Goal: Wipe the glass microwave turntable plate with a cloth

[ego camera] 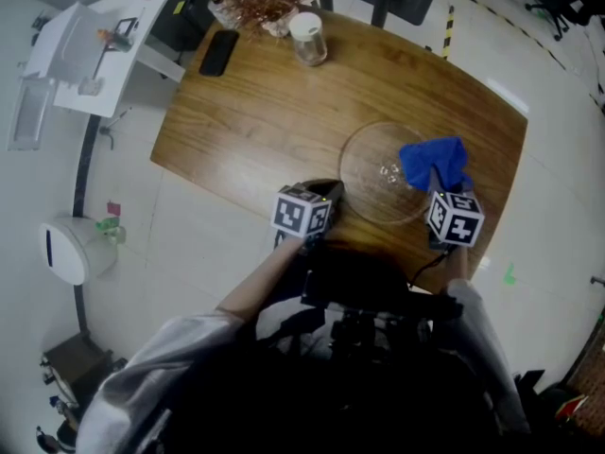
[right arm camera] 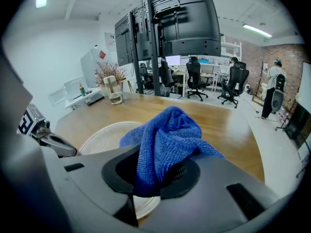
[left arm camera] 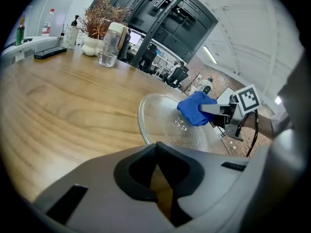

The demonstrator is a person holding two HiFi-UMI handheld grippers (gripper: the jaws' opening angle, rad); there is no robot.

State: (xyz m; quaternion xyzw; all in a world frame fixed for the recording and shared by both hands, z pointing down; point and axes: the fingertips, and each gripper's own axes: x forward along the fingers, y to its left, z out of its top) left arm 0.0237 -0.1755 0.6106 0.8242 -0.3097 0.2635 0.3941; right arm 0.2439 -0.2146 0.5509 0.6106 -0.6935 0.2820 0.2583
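The right hand-held gripper point(right arm camera: 156, 176) is clamped on a bunched blue microfibre cloth point(right arm camera: 165, 135), holding it over the right side of the round clear glass turntable plate point(ego camera: 373, 183); whether cloth and glass touch cannot be told. The left hand-held gripper point(left arm camera: 155, 152), jaws pressed together on nothing, sits just beside the plate's left rim. The plate lies flat on the brown wooden counter point(ego camera: 284, 112), close to its near edge, toward the right corner.

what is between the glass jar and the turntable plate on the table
Nothing: only bare wooden table lies between the jar and the plate. The head view shows it, and the left gripper view agrees.
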